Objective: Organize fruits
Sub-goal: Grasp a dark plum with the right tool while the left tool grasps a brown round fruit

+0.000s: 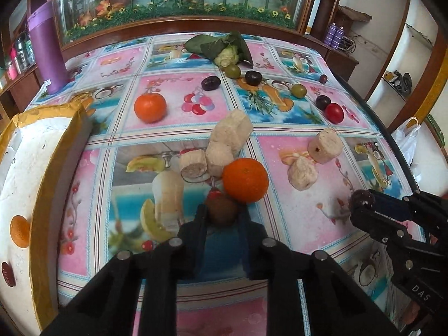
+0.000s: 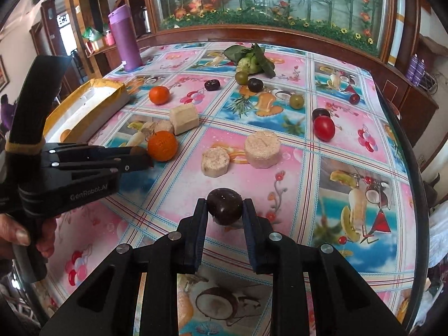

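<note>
My left gripper (image 1: 221, 213) is shut on a brown kiwi (image 1: 221, 212), just in front of an orange (image 1: 245, 179). In the right wrist view the left gripper (image 2: 140, 155) sits beside that orange (image 2: 162, 145). My right gripper (image 2: 224, 207) is shut on a dark plum (image 2: 224, 205) above the tablecloth; it also shows at the right of the left wrist view (image 1: 361, 200). A second orange (image 1: 150, 107), dark plums (image 1: 210, 83), green fruits (image 1: 298, 90) and a red fruit (image 1: 334, 113) lie scattered farther back.
A white box with a yellow rim (image 1: 47, 168) stands at the left and holds an orange and a dark red fruit. Beige foam blocks (image 1: 232, 131) lie mid-table. A purple flask (image 1: 46, 47) and a leafy vegetable (image 1: 224, 47) stand at the back. The table edge (image 1: 392, 145) curves at right.
</note>
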Available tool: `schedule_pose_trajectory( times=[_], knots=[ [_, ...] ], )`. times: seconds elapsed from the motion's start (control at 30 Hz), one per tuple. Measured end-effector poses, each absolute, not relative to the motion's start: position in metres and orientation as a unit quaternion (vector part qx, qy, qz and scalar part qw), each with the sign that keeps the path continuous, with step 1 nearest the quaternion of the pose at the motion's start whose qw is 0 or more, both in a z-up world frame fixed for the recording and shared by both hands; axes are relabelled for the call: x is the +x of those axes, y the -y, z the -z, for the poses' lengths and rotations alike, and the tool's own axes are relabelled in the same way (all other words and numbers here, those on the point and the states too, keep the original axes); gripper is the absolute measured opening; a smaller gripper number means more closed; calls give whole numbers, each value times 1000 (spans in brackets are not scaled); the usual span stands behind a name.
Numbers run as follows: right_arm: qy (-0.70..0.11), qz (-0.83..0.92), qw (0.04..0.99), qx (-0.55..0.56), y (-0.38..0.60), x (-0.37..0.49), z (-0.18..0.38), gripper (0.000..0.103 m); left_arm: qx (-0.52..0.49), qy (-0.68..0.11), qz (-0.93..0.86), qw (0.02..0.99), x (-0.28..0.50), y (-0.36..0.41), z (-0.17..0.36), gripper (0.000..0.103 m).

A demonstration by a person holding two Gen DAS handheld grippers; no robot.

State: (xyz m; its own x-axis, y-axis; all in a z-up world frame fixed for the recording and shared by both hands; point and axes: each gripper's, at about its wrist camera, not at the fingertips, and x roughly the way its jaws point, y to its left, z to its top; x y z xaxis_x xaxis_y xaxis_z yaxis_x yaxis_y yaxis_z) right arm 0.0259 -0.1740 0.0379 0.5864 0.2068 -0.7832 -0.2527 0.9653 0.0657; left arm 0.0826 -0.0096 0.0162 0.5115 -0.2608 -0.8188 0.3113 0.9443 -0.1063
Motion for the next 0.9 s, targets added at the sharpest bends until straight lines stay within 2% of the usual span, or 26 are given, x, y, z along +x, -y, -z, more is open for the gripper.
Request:
schedule_pose_trajectory(
  times=[0.6, 0.9],
  knots=[
    [-408, -102, 907, -16, 179, -8, -71, 25, -19, -454, 189, 871, 11, -12, -47, 24],
    [-417, -102, 902, -34, 158, -29, -67, 25, -45, -443, 171, 879, -9, -40, -59, 24]
  ],
)
